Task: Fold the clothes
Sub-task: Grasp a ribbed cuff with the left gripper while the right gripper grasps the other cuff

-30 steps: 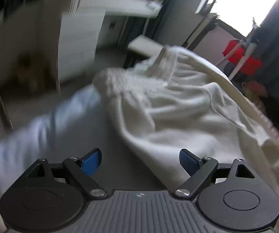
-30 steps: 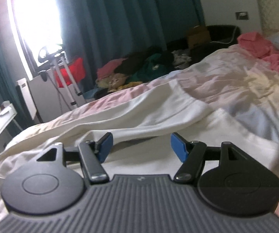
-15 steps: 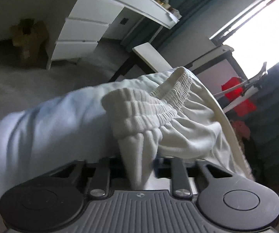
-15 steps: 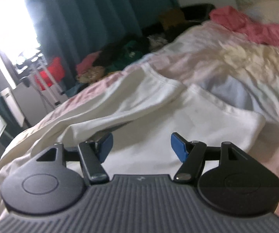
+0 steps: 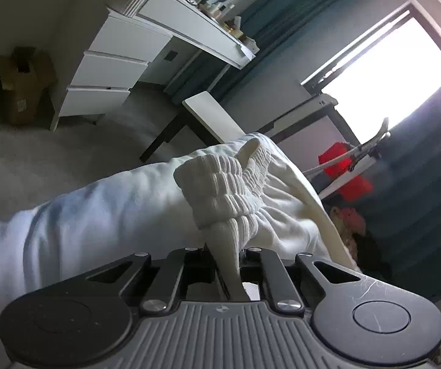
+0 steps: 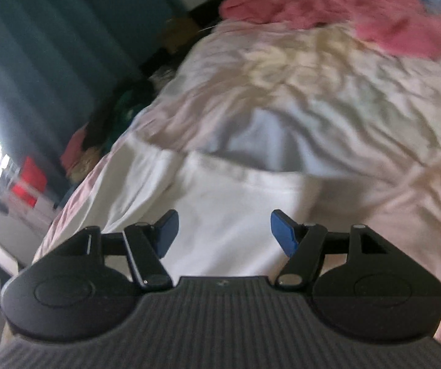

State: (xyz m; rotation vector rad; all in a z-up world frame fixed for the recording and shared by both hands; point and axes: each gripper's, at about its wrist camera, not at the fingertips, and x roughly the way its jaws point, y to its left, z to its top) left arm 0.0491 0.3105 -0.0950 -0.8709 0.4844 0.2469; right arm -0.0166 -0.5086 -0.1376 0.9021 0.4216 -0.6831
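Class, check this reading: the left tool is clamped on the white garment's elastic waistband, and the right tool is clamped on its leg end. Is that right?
Not quite. The left tool is shut on the waistband of the white garment, but the right tool is open, with nothing between its blue pads; the right wrist view shows this.

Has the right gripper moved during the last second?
Yes. The right gripper, jaws open, has swung toward the bed's far end: the pink clothes now sit top centre.
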